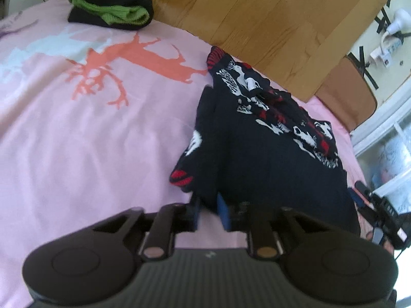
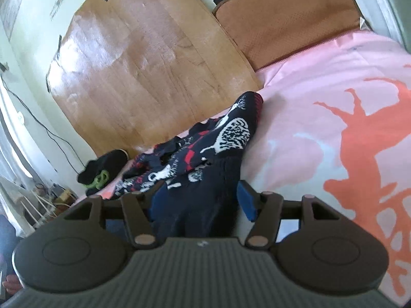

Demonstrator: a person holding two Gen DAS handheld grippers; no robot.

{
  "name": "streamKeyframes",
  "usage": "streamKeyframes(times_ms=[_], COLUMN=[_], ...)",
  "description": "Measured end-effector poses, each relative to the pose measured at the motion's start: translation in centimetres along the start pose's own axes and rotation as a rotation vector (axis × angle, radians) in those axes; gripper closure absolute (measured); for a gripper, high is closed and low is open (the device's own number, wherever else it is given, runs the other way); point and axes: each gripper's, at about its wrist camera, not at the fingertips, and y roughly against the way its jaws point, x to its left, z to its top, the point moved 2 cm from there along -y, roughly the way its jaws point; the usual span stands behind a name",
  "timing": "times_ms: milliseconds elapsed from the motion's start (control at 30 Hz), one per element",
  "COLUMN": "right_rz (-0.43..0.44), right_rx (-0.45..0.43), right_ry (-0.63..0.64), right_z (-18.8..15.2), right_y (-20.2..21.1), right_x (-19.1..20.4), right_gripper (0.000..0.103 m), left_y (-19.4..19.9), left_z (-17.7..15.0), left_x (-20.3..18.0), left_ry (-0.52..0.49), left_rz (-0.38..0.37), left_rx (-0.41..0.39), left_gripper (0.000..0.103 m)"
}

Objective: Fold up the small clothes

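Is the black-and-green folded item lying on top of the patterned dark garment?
No. The black-and-green folded item sits apart on the pink sheet, away from the patterned dark garment.

A pink bedsheet (image 1: 90, 141) printed with an orange deer (image 1: 133, 61) covers the bed. Behind it a wooden board (image 2: 143, 61) leans at the wall beside a brown cushion (image 2: 282, 18). A white power strip (image 1: 391, 45) hangs taped to the wall.
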Motion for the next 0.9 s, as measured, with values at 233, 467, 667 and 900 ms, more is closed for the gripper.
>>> streamKeyframes(times_ms=[233, 467, 667, 900], right_rz=[0.083, 0.105, 0.061, 0.054], right_rx=[0.01, 0.022, 0.049, 0.288], right_ry=[-0.175, -0.177, 0.018, 0.132], right_z=[0.8, 1.8, 8.6, 14.8], right_y=[0.0, 0.0, -4.1, -19.8], right_x=[-2.3, -2.5, -0.9, 0.1], right_gripper=[0.038, 0.038, 0.037, 0.037], left_y=[4.0, -4.8, -13.2, -20.0], left_z=[5.1, 13.0, 19.3, 22.3], left_x=[-4.2, -6.9, -6.1, -5.2], left_ry=[-0.279, -0.39, -0.366, -0.338], left_rz=[0.035, 0.099, 0.146, 0.144], left_rx=[-0.225, -0.2, -0.09, 0.001], left_gripper=[0.03, 0.016, 0.007, 0.005])
